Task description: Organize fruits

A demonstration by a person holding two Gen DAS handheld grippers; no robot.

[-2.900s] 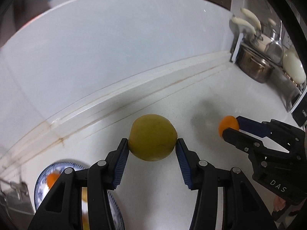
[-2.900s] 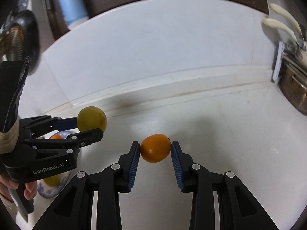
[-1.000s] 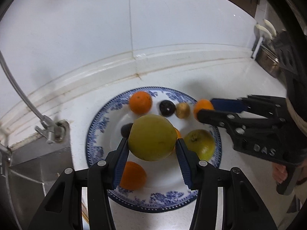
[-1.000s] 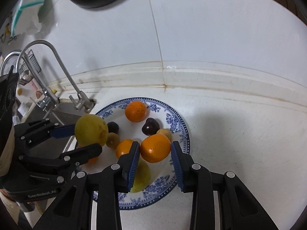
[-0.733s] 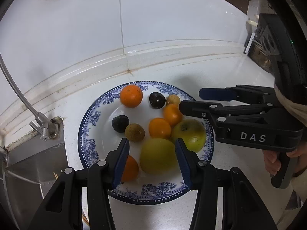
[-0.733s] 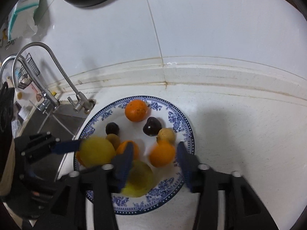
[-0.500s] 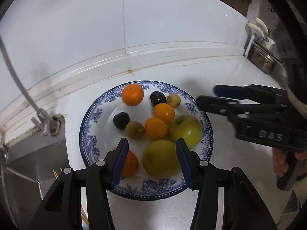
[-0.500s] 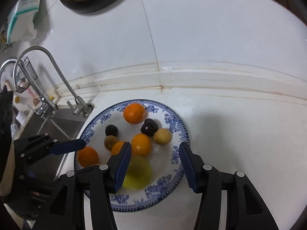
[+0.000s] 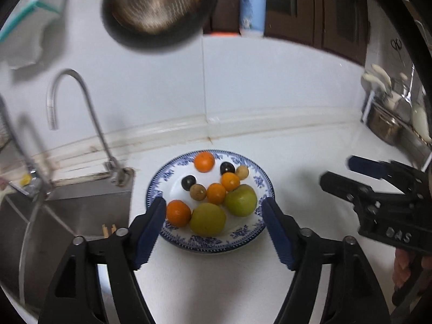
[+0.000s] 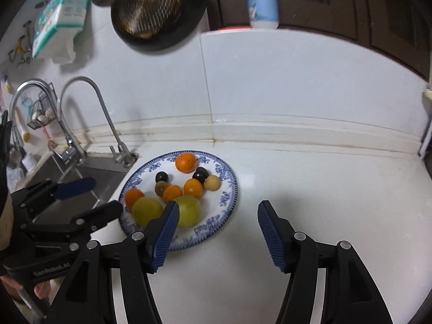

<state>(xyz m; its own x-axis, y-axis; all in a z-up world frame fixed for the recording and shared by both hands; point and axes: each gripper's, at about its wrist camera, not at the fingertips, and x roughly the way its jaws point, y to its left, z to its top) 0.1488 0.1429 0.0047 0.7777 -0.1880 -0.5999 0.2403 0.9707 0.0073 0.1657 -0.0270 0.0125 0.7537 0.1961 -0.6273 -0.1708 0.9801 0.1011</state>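
A blue-and-white plate (image 9: 259, 181) on the white counter holds several fruits. Among them are a big yellow-green fruit (image 9: 207, 219) at its near edge, a green one (image 9: 240, 200) beside it, small oranges (image 9: 230, 181) and dark round fruits (image 9: 188, 182). My left gripper (image 9: 213, 202) hangs above the plate's near side with its jaws opening and nothing between them. My right gripper (image 10: 218, 205) hovers off the plate's (image 10: 229, 186) right edge over bare counter, its jaws also opening and empty. Each gripper shows in the other's view, the right gripper (image 9: 337, 170) and the left gripper (image 10: 105, 195).
A steel sink (image 9: 81, 205) with a curved tap (image 9: 89, 113) lies left of the plate. A round strainer (image 9: 154, 5) hangs on the tiled wall, a pump bottle (image 9: 252, 8) stands on a ledge, and a utensil rack with a pot (image 9: 388, 118) is at far right. White counter (image 10: 324, 202) extends right.
The left gripper let the yellow-green fruit go onto the plate and the right let its orange go. Both drew back and up, and their jaws spread wider.
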